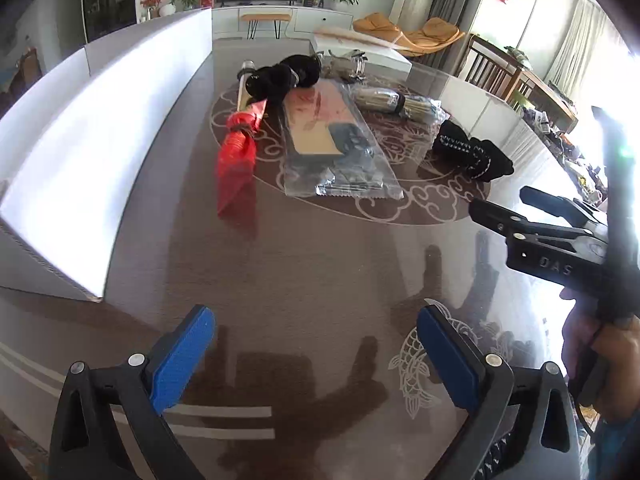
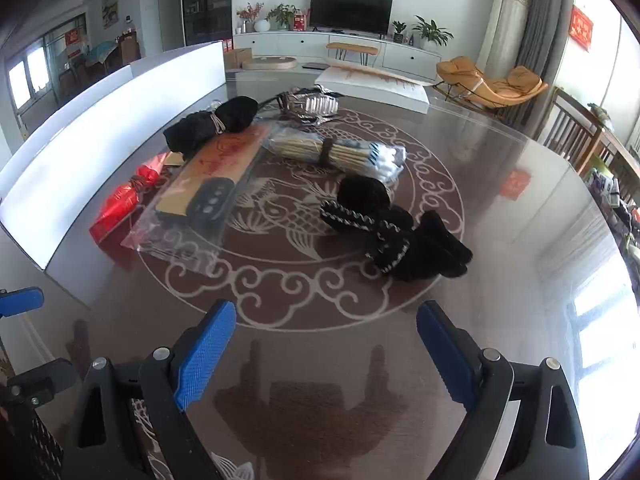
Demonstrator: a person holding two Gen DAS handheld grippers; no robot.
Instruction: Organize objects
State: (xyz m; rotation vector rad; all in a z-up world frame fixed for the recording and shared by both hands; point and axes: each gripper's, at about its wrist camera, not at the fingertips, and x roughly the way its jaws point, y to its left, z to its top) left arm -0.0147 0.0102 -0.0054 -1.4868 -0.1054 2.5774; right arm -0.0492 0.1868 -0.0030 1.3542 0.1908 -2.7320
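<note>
Nearest the cameras, the left gripper and the right gripper both hang over the glossy brown table with their blue pads wide apart and nothing between them. Beyond them, on the table's round fish pattern, lie a pair of black knitted gloves on the right and a clear plastic bag with a flat card and black remote left of centre. A red bag sits further left, beside the white panel. Behind come a bundle of sticks in plastic, a black rolled cloth and a crumpled silver packet.
</note>
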